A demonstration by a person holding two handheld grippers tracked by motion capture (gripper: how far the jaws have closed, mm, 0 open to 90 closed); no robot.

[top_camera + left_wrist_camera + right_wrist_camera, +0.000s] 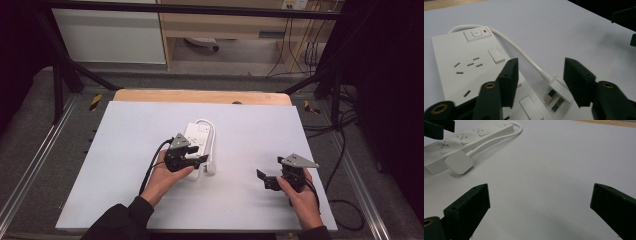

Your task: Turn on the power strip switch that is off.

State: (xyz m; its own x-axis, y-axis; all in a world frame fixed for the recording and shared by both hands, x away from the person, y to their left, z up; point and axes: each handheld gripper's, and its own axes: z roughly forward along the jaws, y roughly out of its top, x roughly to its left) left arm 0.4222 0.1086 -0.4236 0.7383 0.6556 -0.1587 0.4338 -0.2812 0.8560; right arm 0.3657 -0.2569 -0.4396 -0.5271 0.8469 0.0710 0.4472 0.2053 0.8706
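A: Black fingers of the left gripper [539,82] stand apart, one on each side of the white flat-bodied plastic plug [560,90], with nothing clamped between them yet.

B: Where is that plug against the white rectangular plastic power strip [461,67]?

A: Just beside the strip's long edge, near its close end, lying on its side on the pale surface [125,150] with 2 metal pins facing the camera. Its white round cable [524,56] loops back to the strip's far end, by the switch with the red light.

B: And the other hand?

A: Fingers of the right gripper [539,202] are spread wide over bare surface, well apart from the strip and holding nothing.

B: So how far along?

A: Barely begun, I'd judge. The reach to the plug looks made; closing on it, lifting it and whatever follows with the strip's sockets are all left.
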